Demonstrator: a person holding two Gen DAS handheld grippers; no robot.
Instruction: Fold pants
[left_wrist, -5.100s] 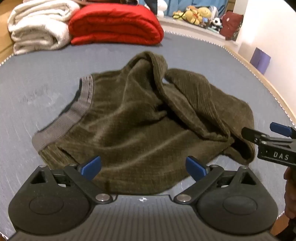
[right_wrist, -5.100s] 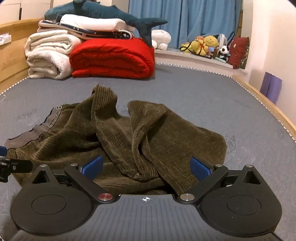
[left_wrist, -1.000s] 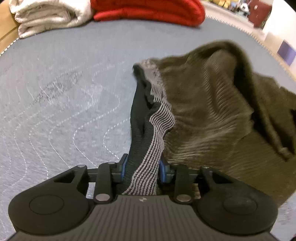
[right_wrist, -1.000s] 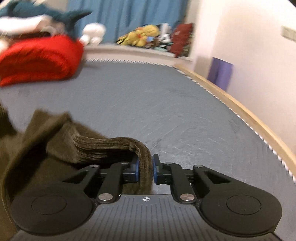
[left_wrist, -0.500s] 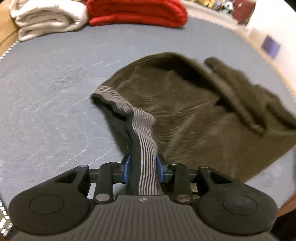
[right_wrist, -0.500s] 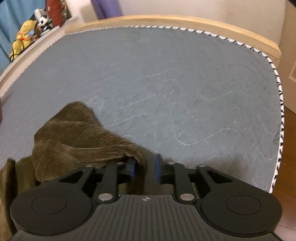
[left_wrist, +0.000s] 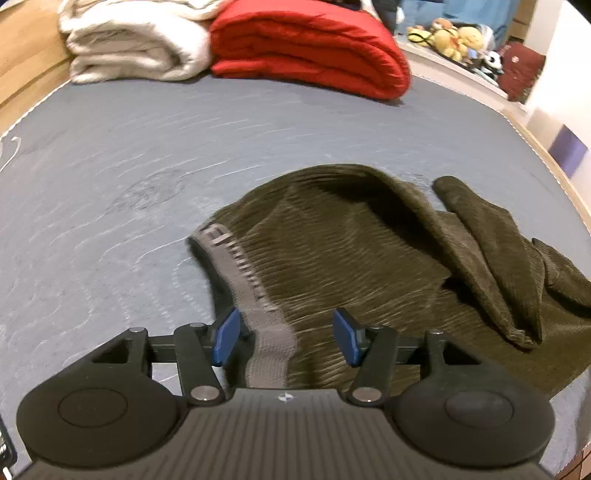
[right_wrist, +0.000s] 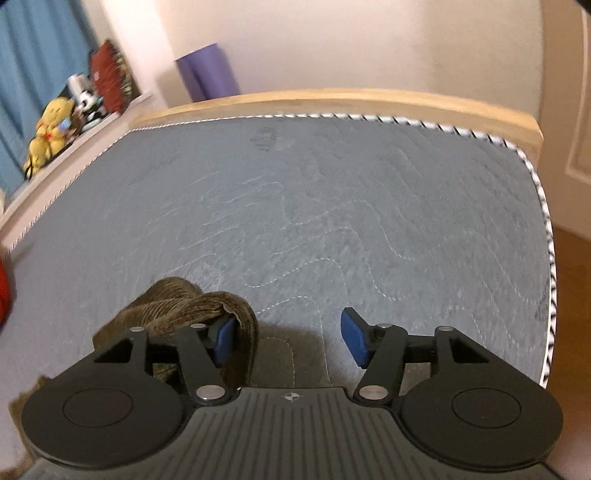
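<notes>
Olive corduroy pants (left_wrist: 362, 251) lie spread on the grey mattress (left_wrist: 110, 177), legs bunched to the right. Their grey ribbed waistband (left_wrist: 255, 295) runs down between the blue pads of my left gripper (left_wrist: 286, 338), whose jaws are opening and no longer press on it. In the right wrist view a rolled end of the pants (right_wrist: 192, 302) drapes against the left pad of my right gripper (right_wrist: 288, 341). Its jaws are opening too, the right pad stands apart over bare mattress (right_wrist: 332, 203).
A folded white blanket (left_wrist: 136, 40) and a red one (left_wrist: 310, 44) lie at the head of the bed, soft toys (left_wrist: 454, 37) on a ledge behind. The wooden bed rail (right_wrist: 332, 101), a purple roll (right_wrist: 208, 74) and the mattress edge (right_wrist: 546, 258) lie ahead of the right gripper.
Both grippers have spread their jaws and let go of the cloth. The waistband has dropped onto the mattress; the left view has lifted, and the right view has swung toward the bed's corner.
</notes>
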